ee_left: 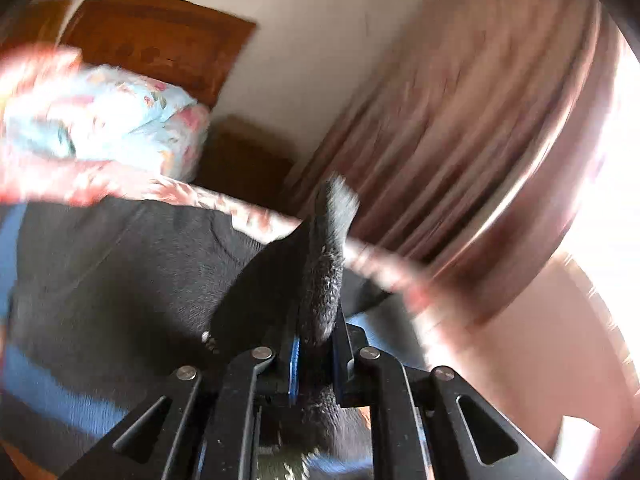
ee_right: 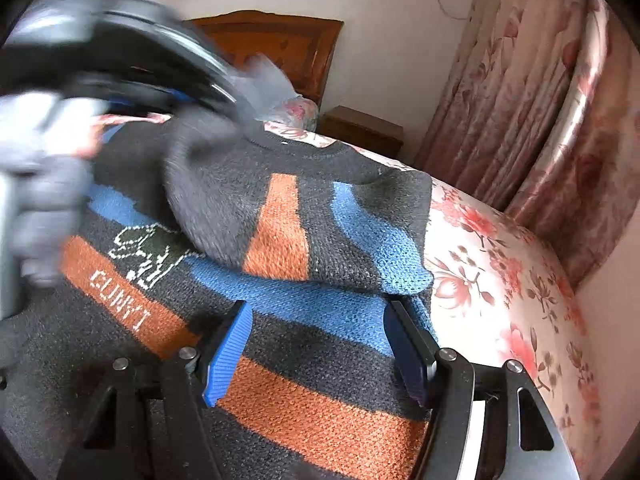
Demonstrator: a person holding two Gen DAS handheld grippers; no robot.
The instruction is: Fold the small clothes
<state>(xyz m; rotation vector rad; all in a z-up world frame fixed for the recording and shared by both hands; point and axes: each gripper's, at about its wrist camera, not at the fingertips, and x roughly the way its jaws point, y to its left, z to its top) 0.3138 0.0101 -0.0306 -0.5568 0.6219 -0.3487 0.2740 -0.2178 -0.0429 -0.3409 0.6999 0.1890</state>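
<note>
Floral bed [ee_right: 500, 280], left tool [ee_left: 316, 356] pinching striped sweater [ee_right: 280, 240] — right tool [ee_right: 320, 344] spread.

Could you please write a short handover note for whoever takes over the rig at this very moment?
Left gripper: shut on a fold of the striped sweater, carrying its dark sleeve across the body; the view is motion-blurred.
Right gripper: open, fingers apart just above the sweater's lower body, gripping nothing.
The sweater lies spread on the floral bedsheet.
Done: the right sleeve looks already folded inward.
Left: probably lay the dark sleeve down, release it, then fold the body over.
</note>
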